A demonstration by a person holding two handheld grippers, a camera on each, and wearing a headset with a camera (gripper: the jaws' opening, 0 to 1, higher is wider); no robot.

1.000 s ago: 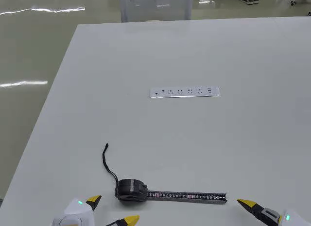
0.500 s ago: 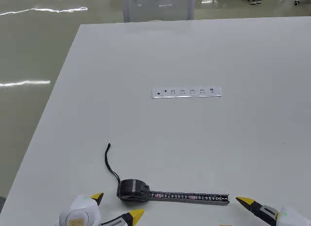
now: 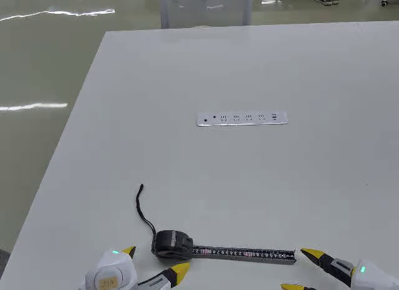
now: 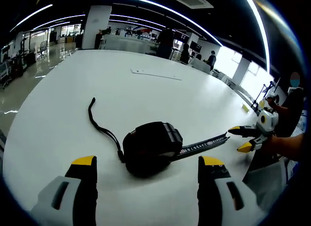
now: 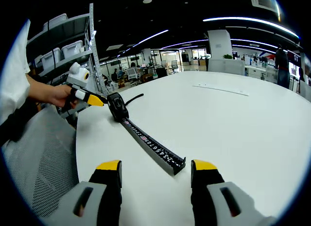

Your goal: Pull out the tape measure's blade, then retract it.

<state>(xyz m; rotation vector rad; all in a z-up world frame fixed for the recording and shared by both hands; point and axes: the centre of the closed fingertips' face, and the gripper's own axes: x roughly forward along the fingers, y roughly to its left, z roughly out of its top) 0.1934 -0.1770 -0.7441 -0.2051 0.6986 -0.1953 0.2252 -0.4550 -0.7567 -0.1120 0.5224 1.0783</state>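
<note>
A black tape measure (image 3: 171, 244) lies on the white table (image 3: 249, 72) near its front edge, its blade (image 3: 244, 254) drawn out to the right and lying flat. A black wrist cord (image 3: 144, 210) trails from the case toward the back left. My left gripper (image 3: 154, 265) is open just in front of the case (image 4: 151, 147), jaws either side of it but apart from it. My right gripper (image 3: 300, 270) is open just beyond the blade's tip (image 5: 178, 165), which lies between and ahead of its jaws. The left gripper (image 5: 90, 98) also appears at the case (image 5: 117, 107) in the right gripper view.
A white power strip (image 3: 242, 119) lies flat mid-table, well beyond the tape. The table's left edge (image 3: 62, 146) drops to a glossy floor. A pale bin (image 3: 206, 6) stands beyond the far edge.
Both grippers have edged closer to the tape measure, the left toward the case and the right toward the blade tip. The tape itself has not moved; the head camera shifted slightly.
</note>
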